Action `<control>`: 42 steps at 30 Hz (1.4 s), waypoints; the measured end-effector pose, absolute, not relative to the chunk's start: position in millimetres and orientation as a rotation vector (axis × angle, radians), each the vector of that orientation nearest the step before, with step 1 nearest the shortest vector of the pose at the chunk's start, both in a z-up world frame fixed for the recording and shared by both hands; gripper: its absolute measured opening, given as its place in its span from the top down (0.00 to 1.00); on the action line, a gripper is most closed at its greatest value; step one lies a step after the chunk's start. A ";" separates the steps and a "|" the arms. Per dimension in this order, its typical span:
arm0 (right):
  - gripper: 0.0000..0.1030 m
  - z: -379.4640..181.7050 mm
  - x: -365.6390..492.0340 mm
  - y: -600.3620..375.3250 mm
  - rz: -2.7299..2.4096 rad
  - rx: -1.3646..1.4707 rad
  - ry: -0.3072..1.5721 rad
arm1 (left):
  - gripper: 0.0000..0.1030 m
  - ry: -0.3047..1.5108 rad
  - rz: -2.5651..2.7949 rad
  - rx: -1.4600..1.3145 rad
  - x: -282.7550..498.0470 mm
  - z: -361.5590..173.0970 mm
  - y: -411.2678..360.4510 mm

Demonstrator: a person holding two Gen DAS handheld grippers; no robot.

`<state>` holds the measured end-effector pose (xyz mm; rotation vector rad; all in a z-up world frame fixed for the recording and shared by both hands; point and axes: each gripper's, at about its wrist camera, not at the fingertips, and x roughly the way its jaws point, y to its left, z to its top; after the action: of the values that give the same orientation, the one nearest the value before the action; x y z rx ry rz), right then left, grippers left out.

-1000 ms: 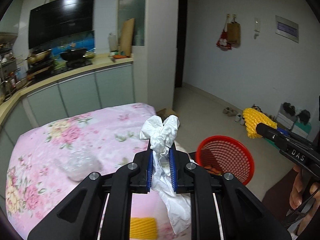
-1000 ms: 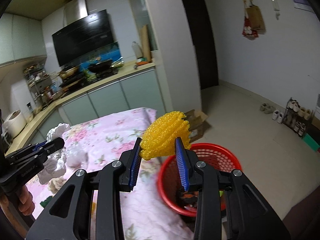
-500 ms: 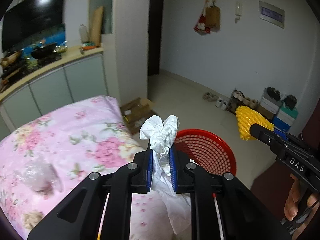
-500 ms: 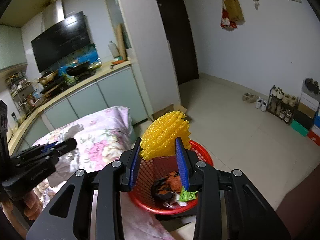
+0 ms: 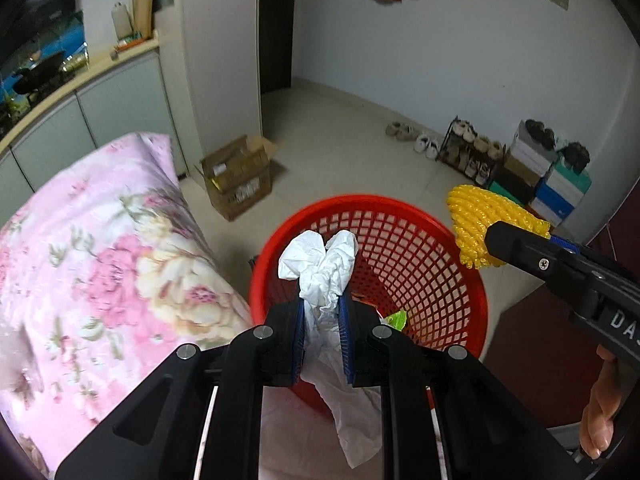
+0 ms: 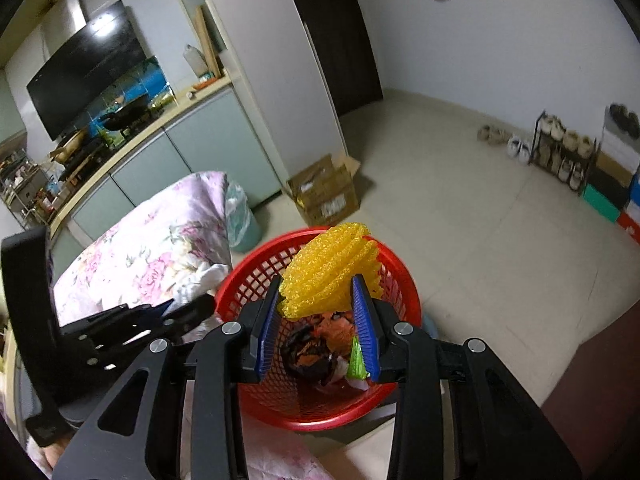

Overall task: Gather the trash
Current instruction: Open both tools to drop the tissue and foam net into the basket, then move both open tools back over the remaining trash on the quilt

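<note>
Nearest the lens, the left gripper is clamped on a crumpled white tissue whose long axis runs along the fingers, one end bunched ahead of the tips and a tail hanging below. The right gripper pinches a yellow foam fruit net, fanned out ahead of its blue pads. Directly beneath and just beyond both lies the red mesh basket, with wrappers already at its bottom; the right gripper sits more squarely over the opening, the left nearer the rim by the floral tablecloth. A second ago the basket was off to the side over the table; both grippers have since swung above it, so releasing looks like the next move.
</note>
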<state>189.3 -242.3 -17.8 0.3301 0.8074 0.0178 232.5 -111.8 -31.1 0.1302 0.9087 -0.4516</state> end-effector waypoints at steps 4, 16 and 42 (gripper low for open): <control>0.63 -30.0 200.2 -247.8 0.030 0.365 0.850 | 0.84 0.960 -0.472 0.120 243.4 -46.6 -117.0; 0.46 -31.7 196.1 -263.6 0.036 0.451 0.855 | 0.34 0.926 -0.463 0.129 238.8 -41.3 -115.3; 0.41 24.5 128.5 -172.3 0.126 0.170 0.628 | 0.25 0.711 -0.276 0.072 149.6 39.8 -14.0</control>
<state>128.5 -172.3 24.5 0.1703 0.6282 0.1255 149.6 -14.0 39.8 0.0720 0.7105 -0.2756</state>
